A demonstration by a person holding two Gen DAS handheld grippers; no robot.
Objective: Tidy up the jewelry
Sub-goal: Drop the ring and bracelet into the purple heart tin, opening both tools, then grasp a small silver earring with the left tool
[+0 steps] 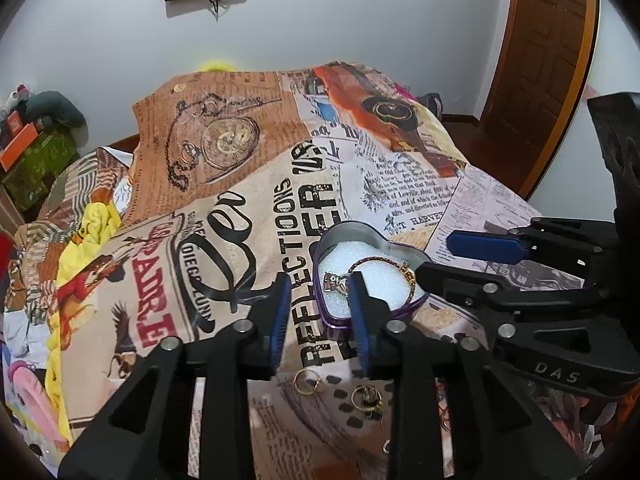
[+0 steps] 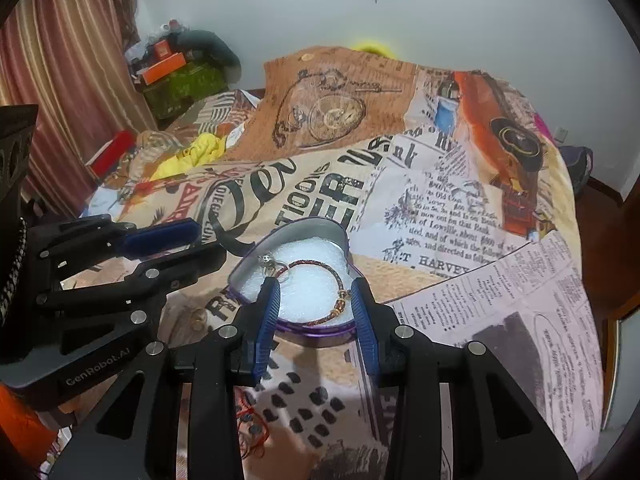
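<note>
Because the bed (image 2: 460, 208) was soft, the heart-shaped tin (image 2: 296, 280) just ahead of both hand-held grippers could have tipped; left (image 1: 320, 300) and right (image 2: 316, 304) stood apart, empty. The bracelet (image 2: 320, 280) inside might snag; loose rings (image 1: 336, 390) beneath the left might get knocked.

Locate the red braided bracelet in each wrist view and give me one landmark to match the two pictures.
Left wrist view: the bracelet lies on the white foam in the heart tin, lower centre, just past the left hand-held gripper.
Right wrist view: the bracelet is in the same tin, centre, between the fingers of the right hand-held gripper.
Shared landmark: the pocket-watch print on the blanket.
</note>
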